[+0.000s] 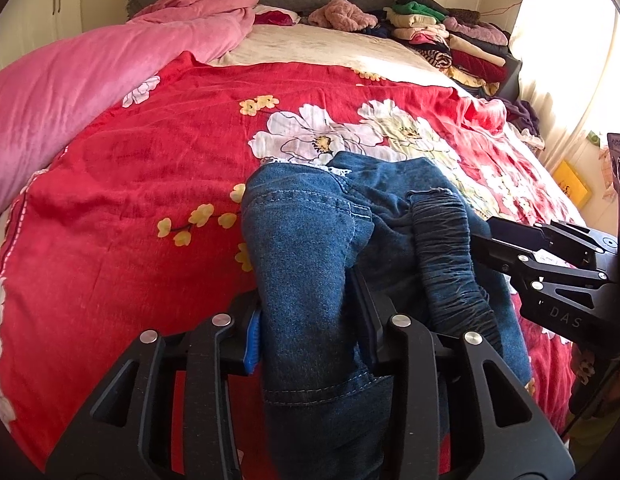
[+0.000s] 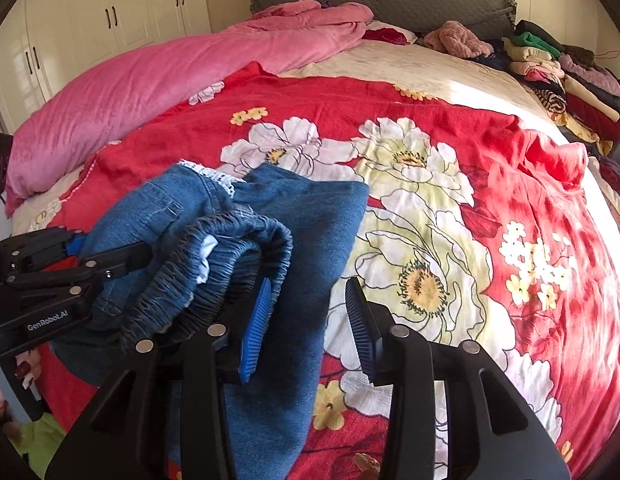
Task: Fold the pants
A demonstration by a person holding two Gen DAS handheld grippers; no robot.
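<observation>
The jeans (image 1: 310, 248) lie bunched at six o'clock on the bed (image 1: 150, 184), barely folded (left gripper (image 1: 310, 332) clenched on denim, right gripper (image 2: 306, 328) released).

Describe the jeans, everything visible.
The blue denim jeans lie bunched and partly folded on the red floral bedspread. The ruched elastic waistband is curled over on top, with white lace trim at the far edge. Denim runs between the left tongs; the right tongs stand open over the fabric.
</observation>
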